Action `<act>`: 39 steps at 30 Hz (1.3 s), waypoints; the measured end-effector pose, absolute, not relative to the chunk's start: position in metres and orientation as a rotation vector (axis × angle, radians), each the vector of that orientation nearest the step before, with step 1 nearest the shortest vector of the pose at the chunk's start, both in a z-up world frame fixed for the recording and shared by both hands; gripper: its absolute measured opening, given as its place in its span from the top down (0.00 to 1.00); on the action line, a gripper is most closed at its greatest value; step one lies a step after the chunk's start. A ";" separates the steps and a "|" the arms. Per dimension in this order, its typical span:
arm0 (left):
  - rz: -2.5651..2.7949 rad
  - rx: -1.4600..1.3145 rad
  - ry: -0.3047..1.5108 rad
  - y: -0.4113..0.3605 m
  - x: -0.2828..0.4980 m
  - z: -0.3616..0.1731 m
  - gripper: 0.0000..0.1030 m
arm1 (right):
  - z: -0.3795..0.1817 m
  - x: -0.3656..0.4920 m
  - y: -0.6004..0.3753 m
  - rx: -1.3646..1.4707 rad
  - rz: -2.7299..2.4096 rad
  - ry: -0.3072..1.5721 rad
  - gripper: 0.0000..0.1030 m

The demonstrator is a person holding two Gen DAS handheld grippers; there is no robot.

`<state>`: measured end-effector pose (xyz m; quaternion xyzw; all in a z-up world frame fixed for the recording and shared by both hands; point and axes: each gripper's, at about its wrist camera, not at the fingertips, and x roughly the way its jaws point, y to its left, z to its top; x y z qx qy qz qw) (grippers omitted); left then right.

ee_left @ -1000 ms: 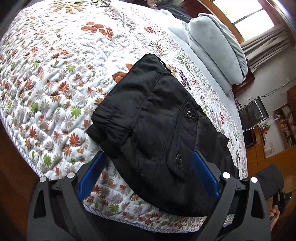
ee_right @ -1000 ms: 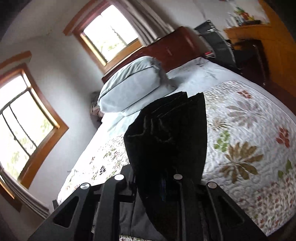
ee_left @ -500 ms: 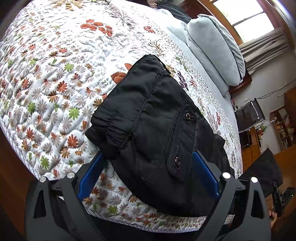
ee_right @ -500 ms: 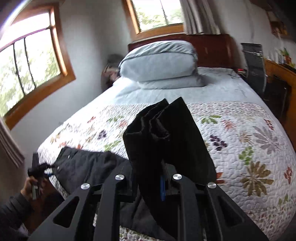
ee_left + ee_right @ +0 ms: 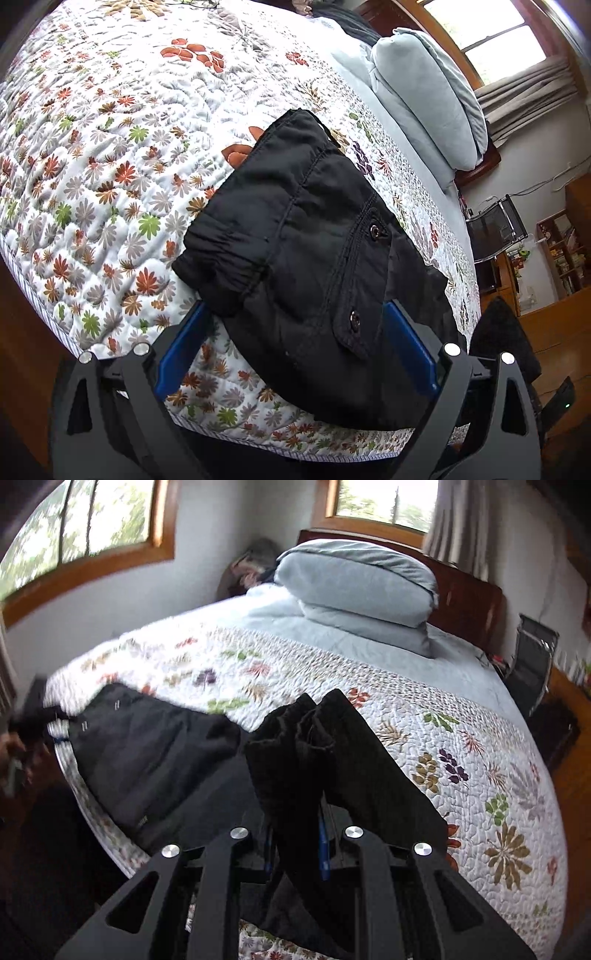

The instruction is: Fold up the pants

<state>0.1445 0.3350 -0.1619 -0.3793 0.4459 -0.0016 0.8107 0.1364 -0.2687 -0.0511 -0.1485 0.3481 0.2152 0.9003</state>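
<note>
while the black pants [image 5: 306, 258] are lying across the near edge of the floral quilt [image 5: 92, 147], waistband end toward the left gripper [image 5: 295, 314], that gripper's blue fingers [image 5: 181, 350] are standing wide apart, straddling the fabric without pinching it. the right gripper [image 5: 295, 834] is gripping a bunched fold of the trouser legs [image 5: 332, 753], its fingers nearly together, lifting it above the quilt.

We find no readable text, brand, number or sign in either view; the small pale marks on the black pants [image 5: 147, 753], at about nine o'clock in the right wrist view, are too blurred to make out.
</note>
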 end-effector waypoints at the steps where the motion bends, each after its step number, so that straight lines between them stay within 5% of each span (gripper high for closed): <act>1: -0.004 -0.809 0.953 0.334 0.145 -0.162 0.09 | -0.056 0.134 -0.263 -0.329 0.446 0.721 0.83; 22: -0.001 -0.808 0.963 0.339 0.144 -0.165 0.09 | -0.160 0.086 -0.182 -0.822 0.367 0.677 0.82; 30: -0.003 -0.810 0.969 0.339 0.147 -0.168 0.09 | -0.192 0.059 -0.164 -0.976 0.411 0.649 0.57; 39: -0.007 -0.824 0.960 0.341 0.149 -0.172 0.09 | -0.117 0.076 -0.213 -0.525 0.639 0.729 0.51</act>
